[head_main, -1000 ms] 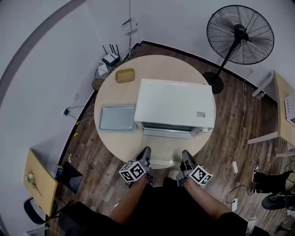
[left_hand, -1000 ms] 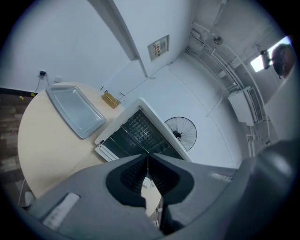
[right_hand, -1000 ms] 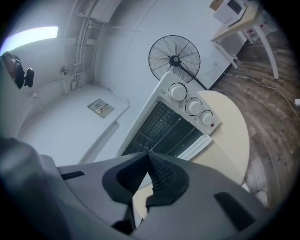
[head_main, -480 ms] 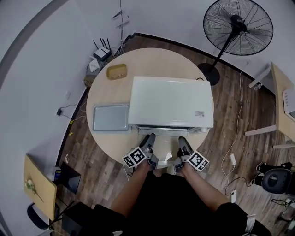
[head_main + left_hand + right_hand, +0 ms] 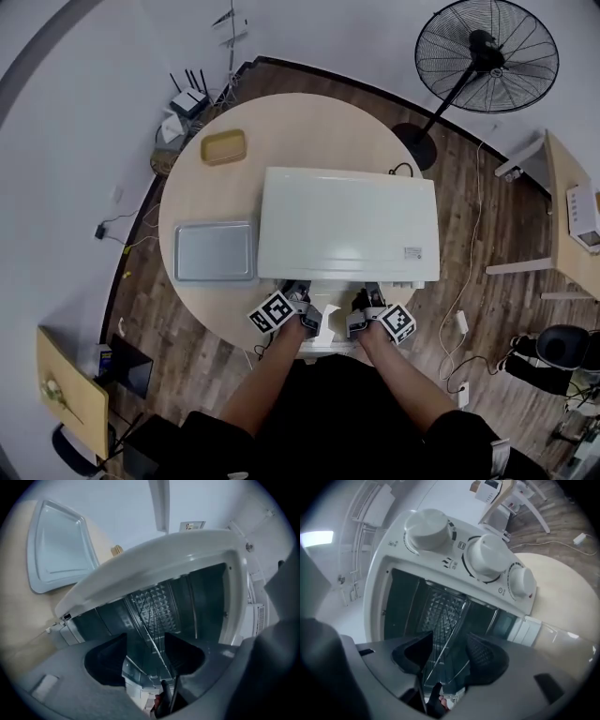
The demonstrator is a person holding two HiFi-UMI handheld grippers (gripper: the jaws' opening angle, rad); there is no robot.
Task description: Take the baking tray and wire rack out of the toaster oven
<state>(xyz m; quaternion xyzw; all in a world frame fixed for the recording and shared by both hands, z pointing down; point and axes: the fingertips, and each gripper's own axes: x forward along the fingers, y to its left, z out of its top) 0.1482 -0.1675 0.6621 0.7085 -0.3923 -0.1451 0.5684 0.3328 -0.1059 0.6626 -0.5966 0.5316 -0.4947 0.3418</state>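
Toaster oven [image 5: 347, 225] stands at the middle of the round desk [image 5: 281, 122], cavity open toward the person. Left gripper [image 5: 302, 302] and right gripper [image 5: 361, 307] are side by side at the oven mouth. Both sets of jaws have just been opening and stand wide. The wire rack [image 5: 152, 611] is inside the cavity. Its front wire shows in the gap of each pair, and no pad presses on it. The baking tray [image 5: 216, 251] lies flat on the desk, just beside the oven on the person's left. Three control knobs [image 5: 487, 555] show in the right gripper view.
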